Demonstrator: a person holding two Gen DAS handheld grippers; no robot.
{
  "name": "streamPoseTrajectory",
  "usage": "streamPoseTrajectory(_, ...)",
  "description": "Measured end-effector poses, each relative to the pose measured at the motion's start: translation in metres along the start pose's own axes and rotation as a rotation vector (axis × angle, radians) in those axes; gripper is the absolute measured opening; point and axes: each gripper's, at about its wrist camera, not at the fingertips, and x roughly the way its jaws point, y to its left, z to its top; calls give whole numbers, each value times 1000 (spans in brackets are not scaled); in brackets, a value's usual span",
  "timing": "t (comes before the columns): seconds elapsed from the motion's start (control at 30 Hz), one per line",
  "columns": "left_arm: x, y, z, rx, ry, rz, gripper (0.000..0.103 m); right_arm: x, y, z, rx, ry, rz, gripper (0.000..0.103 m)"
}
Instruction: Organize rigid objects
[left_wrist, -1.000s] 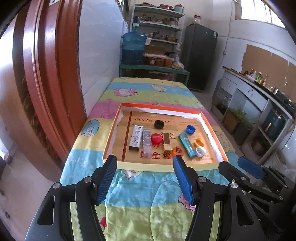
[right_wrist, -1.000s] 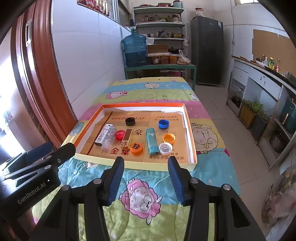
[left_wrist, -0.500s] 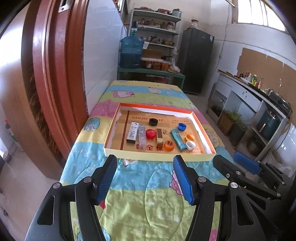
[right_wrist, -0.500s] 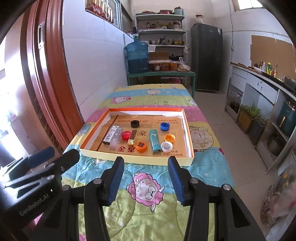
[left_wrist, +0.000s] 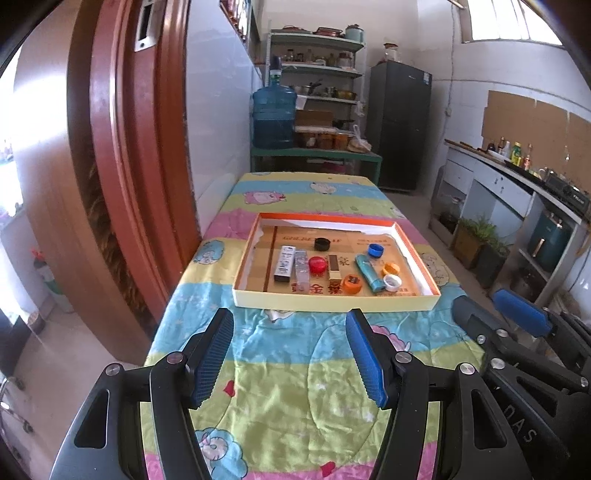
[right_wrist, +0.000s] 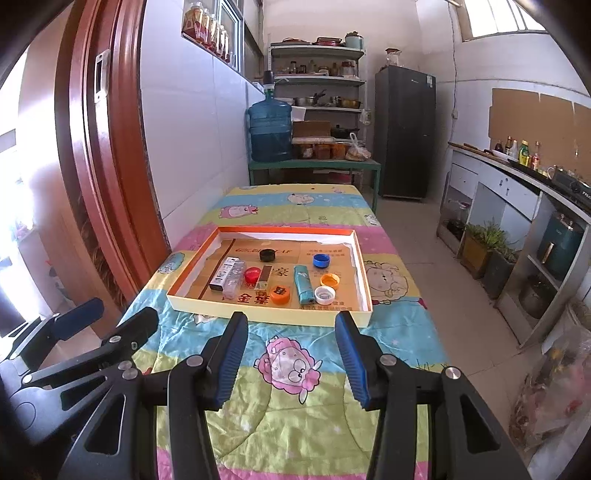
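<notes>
A shallow orange-rimmed box lid lies on the cartoon-print tablecloth. It holds several bottle caps: black, red, blue, orange, white. It also holds a teal tube, a white-and-black box and a brown stick. My left gripper is open and empty, well short of the lid. My right gripper is open and empty, also short of it.
A red-brown door frame stands along the left. A blue water jug, shelves and a dark fridge stand at the back. A counter runs along the right. Bare tablecloth lies under both grippers.
Both grippers have drawn back and up from the lid, which now looks smaller and farther off. Both stayed open. Nothing in the lid has moved.
</notes>
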Motion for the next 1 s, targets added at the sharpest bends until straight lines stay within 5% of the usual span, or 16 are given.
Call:
streamPoseTrajectory(0.17,-2,1,-6,1,5,22,65,-8,4,-4,-34,-35,-65,49)
streamPoseTrajectory(1.0,1,-1,-11,21,9,26,65,-2,5,-5,-5,-21,-45,49)
